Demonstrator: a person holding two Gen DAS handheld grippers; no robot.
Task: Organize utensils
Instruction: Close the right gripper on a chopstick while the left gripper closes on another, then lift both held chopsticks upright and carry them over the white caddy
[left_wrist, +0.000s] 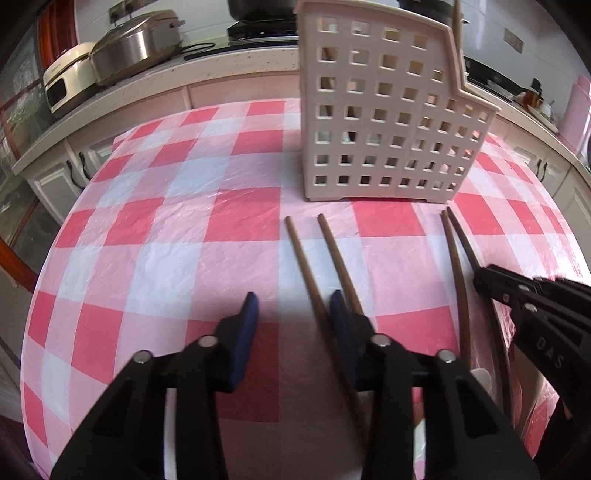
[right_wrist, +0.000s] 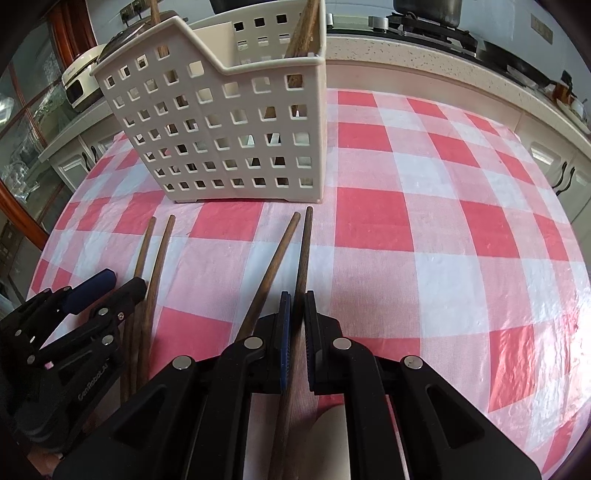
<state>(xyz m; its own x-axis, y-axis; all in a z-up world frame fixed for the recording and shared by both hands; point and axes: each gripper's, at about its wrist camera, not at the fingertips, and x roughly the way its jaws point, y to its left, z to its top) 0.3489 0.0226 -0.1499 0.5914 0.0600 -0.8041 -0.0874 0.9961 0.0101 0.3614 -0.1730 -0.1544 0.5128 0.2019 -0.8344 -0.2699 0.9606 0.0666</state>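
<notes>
Nearest, the right gripper is clenched on one chopstick; its mate lies loose at ten o'clock of the pads. The left gripper is released, jaws apart around a chopstick of the left pair, not pressing. Judgement: centre both sticks between the pads before closing, and lift level. Farther, at twelve o'clock on the checked tablecloth, the utensil caddy already holds chopsticks.
</notes>
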